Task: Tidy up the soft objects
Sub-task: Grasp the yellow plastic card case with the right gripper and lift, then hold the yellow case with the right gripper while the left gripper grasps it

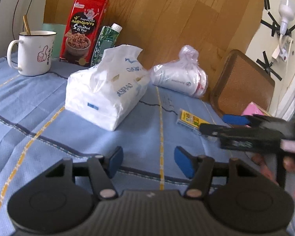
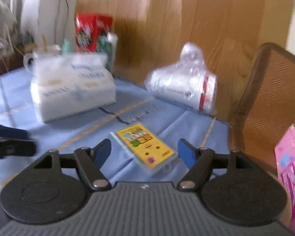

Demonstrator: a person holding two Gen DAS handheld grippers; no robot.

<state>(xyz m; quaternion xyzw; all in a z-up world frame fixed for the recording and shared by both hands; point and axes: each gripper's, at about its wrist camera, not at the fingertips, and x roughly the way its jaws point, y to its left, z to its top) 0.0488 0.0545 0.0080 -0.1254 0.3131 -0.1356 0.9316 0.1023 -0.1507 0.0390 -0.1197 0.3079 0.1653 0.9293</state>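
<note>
Hand-held gripper (image 2: 144,153), right, tilts down, jaws apart, over yellow packet (image 2: 145,147).

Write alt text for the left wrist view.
The open, empty left gripper hovers over a blue striped tablecloth, facing a white tissue pack. Behind stand a mug, a red snack box and a knotted plastic bag; the right gripper reaches in beside a yellow packet.

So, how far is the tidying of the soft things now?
Nothing looks tidied yet. The tissue pack and the knotted plastic bag lie apart on the blue cloth. Both hand-held grippers, left and right, are open and empty; the right one is over the small yellow packet. All sorting remains.
</note>
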